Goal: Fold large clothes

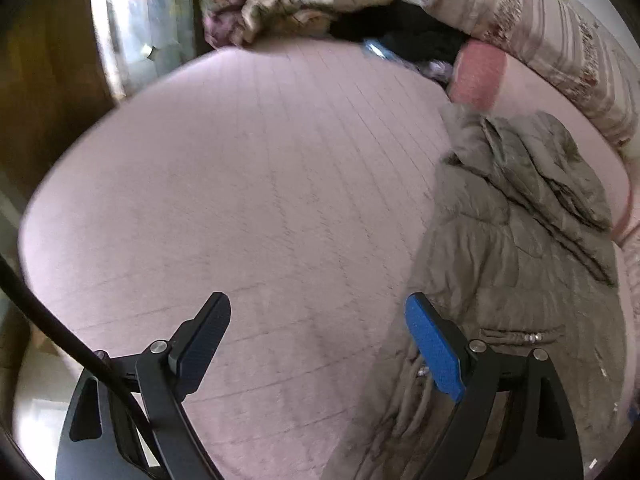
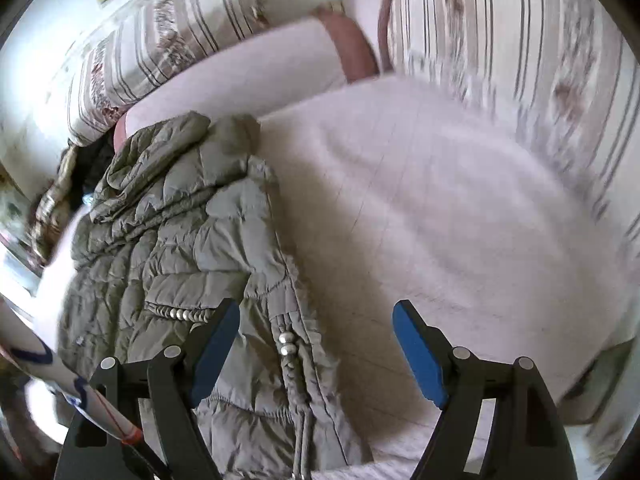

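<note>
An olive-grey quilted puffer jacket (image 1: pixel 516 256) lies lengthwise on a pale pink bed sheet (image 1: pixel 240 184), at the right of the left wrist view and at the left of the right wrist view (image 2: pixel 172 248). Its hood end points away, and metal snaps show near the hem. My left gripper (image 1: pixel 318 312) is open and empty above the sheet, its right finger at the jacket's left edge. My right gripper (image 2: pixel 316 320) is open and empty, its left finger over the jacket's right front edge.
Striped floral bedding (image 1: pixel 532 40) and a pink pillow (image 1: pixel 478 74) lie at the far right. A rumpled blanket (image 1: pixel 304 4) and dark clothes (image 1: pixel 404 32) sit at the far end. A mirror or glass panel (image 1: pixel 140 28) stands beyond the bed's left edge. Striped bedding (image 2: pixel 520 52) borders the right.
</note>
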